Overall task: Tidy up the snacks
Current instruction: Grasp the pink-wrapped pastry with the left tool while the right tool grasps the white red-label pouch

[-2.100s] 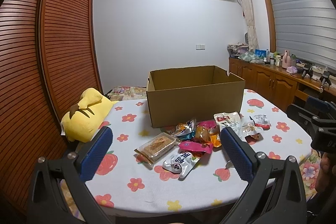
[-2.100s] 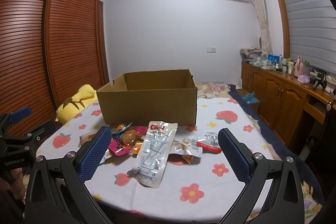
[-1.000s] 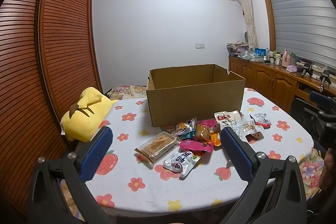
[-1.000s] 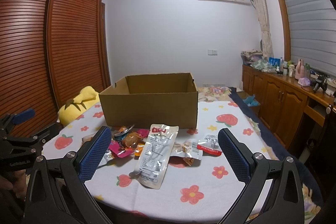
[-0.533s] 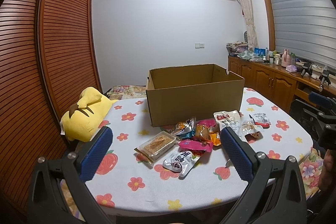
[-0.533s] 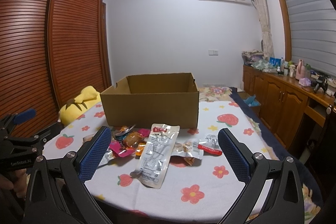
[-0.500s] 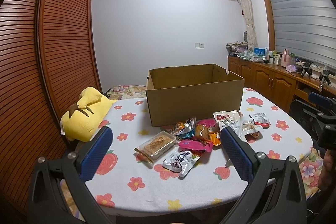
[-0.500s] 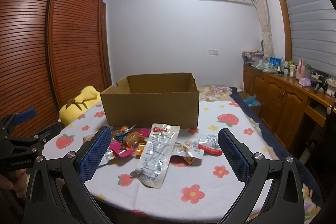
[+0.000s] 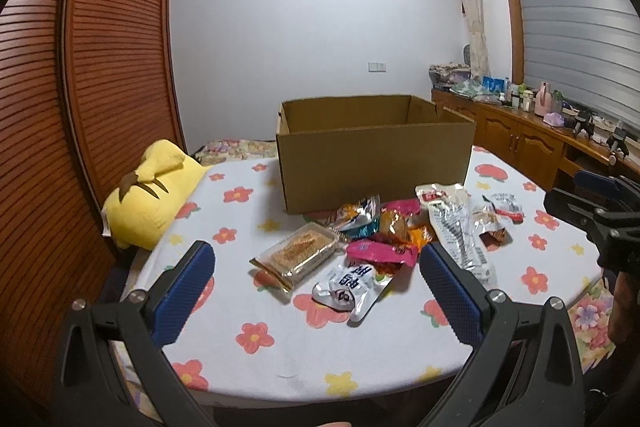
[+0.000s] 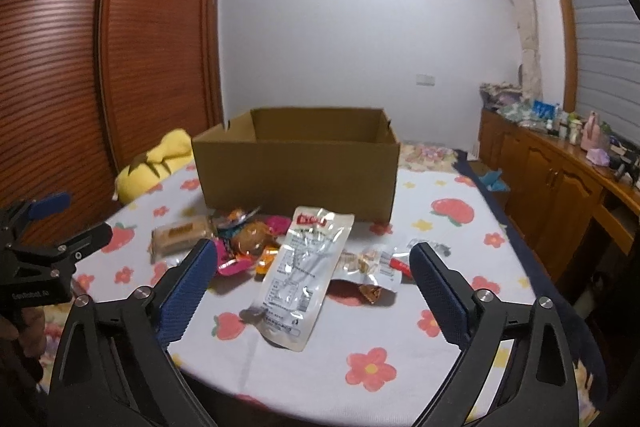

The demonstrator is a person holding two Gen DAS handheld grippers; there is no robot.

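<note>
My right tongs [image 10: 308, 287] stand wide apart with nothing gripped, jaws having just eased inward a touch. The long clear pouch [image 10: 304, 269] lies straight ahead between them, flat on the desk [image 10: 360, 379], its long axis running away from me towards the box [image 10: 296, 175]. My left tongs [image 9: 316, 289], also apart and empty, face the crinkly foil packets [image 9: 376, 235], so the right is nearer. The pouch looks slick and floppy.
</note>
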